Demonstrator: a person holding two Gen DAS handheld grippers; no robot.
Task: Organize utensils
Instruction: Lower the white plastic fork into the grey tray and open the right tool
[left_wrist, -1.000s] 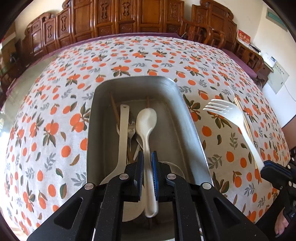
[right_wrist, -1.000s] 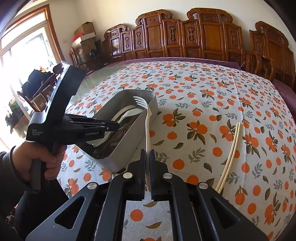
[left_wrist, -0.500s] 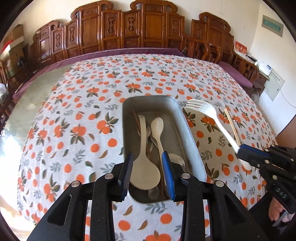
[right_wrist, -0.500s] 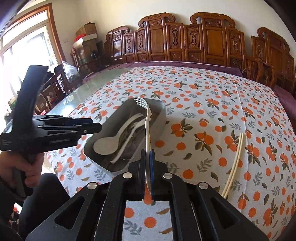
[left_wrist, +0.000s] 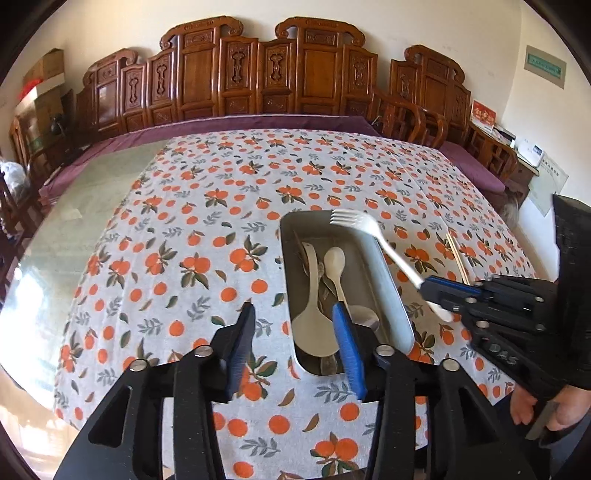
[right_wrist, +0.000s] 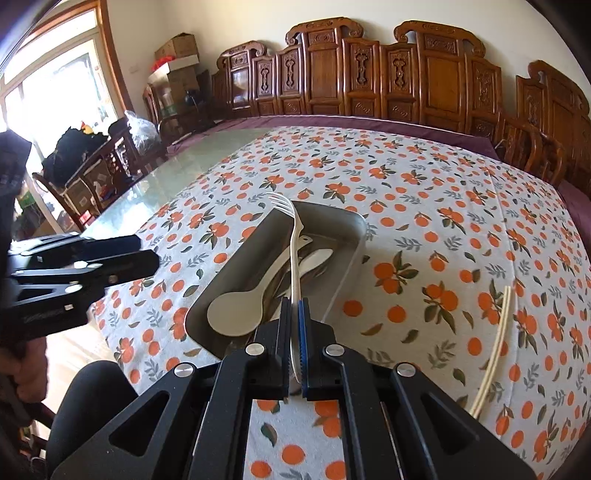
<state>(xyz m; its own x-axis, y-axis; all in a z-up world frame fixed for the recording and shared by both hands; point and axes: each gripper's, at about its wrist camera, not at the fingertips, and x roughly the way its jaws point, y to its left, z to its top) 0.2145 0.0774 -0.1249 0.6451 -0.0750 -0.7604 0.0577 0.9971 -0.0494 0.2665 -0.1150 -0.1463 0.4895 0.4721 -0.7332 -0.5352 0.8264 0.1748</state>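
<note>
A metal tray (left_wrist: 393, 291) (right_wrist: 347, 273) on the orange-print tablecloth holds a white rice paddle (left_wrist: 312, 325) (right_wrist: 236, 312), a white spoon (left_wrist: 335, 264) (right_wrist: 314, 260) and other utensils. My right gripper (right_wrist: 294, 321) (left_wrist: 434, 291) is shut on a white plastic fork (right_wrist: 293, 236) (left_wrist: 364, 225), held above the tray with its tines over the far end. My left gripper (left_wrist: 295, 339) is open and empty, above the tablecloth at the tray's near left end; it also shows at the left of the right wrist view (right_wrist: 140, 258).
A pair of pale chopsticks (right_wrist: 495, 343) (left_wrist: 458, 254) lies on the cloth to the right of the tray. Carved wooden chairs line the table's far side. Bare glass tabletop (left_wrist: 81, 206) lies left of the cloth.
My left gripper opened, let the white spoon go into the tray, and drew back and left. My right gripper carried the fork from beside the tray to over it.
</note>
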